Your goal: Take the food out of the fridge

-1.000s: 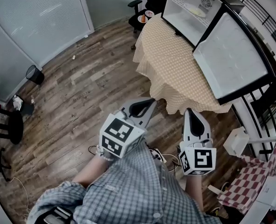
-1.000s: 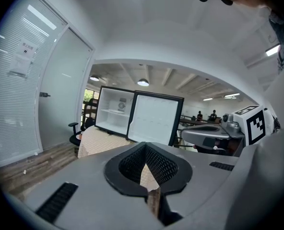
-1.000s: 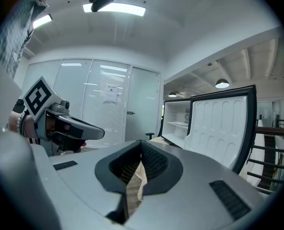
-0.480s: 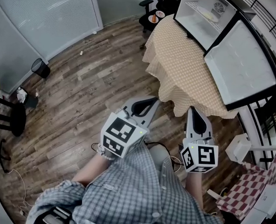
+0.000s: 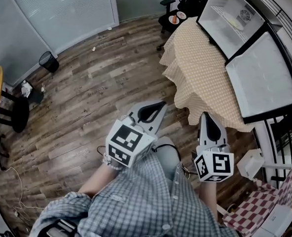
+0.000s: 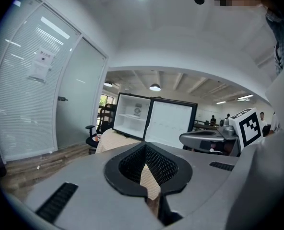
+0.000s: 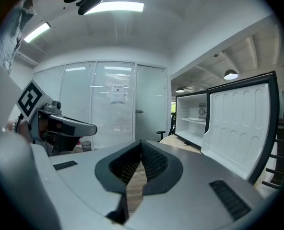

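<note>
Head view: left gripper (image 5: 160,104), right gripper (image 5: 205,116) fingers pressed together, empty; open fridge (image 5: 231,15) ahead on table (image 5: 200,75).

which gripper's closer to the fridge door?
The right gripper, on the side of the open fridge door; the left gripper is farther off, over the wood floor.

The fridge (image 5: 220,11) stands on the surface (image 5: 200,73) at the far right, its door (image 5: 264,78) open to its right and food (image 5: 233,20) on a shelf inside. Behind the surface, a chair (image 5: 166,21) bears a plate (image 5: 174,19). A bin (image 5: 48,60) stands on the floor (image 5: 101,93) well to the left. The left claw (image 5: 161,103) and right claw (image 5: 206,115) lie side by side before the surface.
</note>
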Tool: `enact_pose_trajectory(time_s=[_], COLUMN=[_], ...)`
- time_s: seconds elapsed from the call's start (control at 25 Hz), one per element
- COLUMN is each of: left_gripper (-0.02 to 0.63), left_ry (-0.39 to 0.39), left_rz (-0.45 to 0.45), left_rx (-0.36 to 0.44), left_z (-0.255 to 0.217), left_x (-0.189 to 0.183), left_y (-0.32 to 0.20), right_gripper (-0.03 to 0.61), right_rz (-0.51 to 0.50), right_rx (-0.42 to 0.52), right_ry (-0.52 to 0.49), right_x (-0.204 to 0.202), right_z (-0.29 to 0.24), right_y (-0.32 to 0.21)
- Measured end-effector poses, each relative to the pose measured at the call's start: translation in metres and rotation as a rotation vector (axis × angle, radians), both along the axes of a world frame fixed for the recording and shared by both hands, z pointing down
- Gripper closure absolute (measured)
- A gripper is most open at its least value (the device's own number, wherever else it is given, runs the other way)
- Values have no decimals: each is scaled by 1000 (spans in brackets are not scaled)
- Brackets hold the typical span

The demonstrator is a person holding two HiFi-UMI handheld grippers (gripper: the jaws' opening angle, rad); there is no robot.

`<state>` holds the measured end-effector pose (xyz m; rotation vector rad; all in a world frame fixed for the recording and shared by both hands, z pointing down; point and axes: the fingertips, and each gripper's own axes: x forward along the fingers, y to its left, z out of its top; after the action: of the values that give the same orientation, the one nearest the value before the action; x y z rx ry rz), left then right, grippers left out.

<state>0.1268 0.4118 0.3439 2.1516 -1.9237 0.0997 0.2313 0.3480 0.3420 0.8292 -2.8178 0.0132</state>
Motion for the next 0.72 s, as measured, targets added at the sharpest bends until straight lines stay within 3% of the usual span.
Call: enact_pose_trajectory(time_s=[0.72], left_gripper=[607], left_ry=[-16], left_rz=[-108], left_rx=[-2], left_z=[1], left_x=[-59], left_y=[-34], right_gripper=[569], right_rz=[-143], right_rx=[-5], right_ry=[-13], right_x=[-81], right_z=[4], right_y=[-48])
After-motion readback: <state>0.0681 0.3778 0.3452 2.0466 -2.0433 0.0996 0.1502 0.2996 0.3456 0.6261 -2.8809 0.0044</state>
